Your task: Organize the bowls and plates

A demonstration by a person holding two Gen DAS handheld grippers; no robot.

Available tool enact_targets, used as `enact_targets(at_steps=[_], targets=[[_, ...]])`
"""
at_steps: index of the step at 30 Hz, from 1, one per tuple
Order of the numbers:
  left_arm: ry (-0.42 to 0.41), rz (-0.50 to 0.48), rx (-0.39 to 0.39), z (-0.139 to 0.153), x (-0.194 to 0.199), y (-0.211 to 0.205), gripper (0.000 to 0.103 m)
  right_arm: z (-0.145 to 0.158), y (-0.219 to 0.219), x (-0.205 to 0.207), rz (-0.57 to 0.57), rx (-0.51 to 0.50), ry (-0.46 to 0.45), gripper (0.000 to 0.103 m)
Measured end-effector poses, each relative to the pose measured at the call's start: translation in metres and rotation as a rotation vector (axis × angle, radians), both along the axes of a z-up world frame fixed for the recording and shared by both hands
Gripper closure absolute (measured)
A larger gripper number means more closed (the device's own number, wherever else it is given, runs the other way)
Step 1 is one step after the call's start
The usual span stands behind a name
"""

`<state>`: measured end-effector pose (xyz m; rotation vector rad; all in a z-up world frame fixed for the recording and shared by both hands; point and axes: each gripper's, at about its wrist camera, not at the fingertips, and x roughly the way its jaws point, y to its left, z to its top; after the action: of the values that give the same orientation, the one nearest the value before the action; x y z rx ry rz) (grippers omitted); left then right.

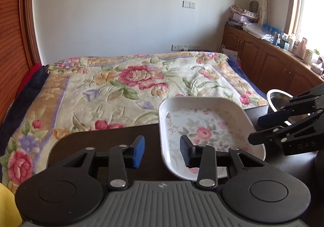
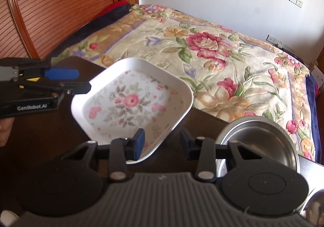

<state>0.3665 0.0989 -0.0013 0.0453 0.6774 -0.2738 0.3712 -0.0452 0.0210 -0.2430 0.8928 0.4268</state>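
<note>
A flowered bed (image 1: 121, 85) lies behind the dark worktop (image 1: 101, 141). On it sit a square floral plate (image 2: 133, 103) and, just beside it, a steel bowl (image 2: 261, 141). The left gripper (image 1: 162, 152) and right gripper (image 2: 162, 141) both gape wide, empty.

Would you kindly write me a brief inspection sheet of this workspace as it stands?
Surface: dark table, at the bed's edge.
Job's things: white floral plate flat on the table; steel bowl to its right.
Clutter: nothing seen.
Grippers: left claw open, one finger over the plate's rim; right claw open over the plate's near corner; neither holds anything.
Cables: nothing seen.
Surroundings: floral blanket, wooden cabinets, window.
</note>
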Motion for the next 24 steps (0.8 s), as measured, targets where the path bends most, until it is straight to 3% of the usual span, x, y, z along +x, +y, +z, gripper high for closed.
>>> enact_targets(at_steps=[4,9,24], targets=[[0.013,0.004,-0.003,-0.005,0.004,0.001,0.067,-0.002,0.001,0.0,0.001,-0.001,0.011,0.066],[0.021,-0.005,-0.025,-0.008,0.008,0.002,0.07,-0.004,0.002,0.002,0.005,-0.017,0.015,0.078],[0.045,-0.017,-0.019,-0.017,0.012,-0.003,0.088,-0.011,0.004,0.005,0.009,-0.017,0.038,0.079]])
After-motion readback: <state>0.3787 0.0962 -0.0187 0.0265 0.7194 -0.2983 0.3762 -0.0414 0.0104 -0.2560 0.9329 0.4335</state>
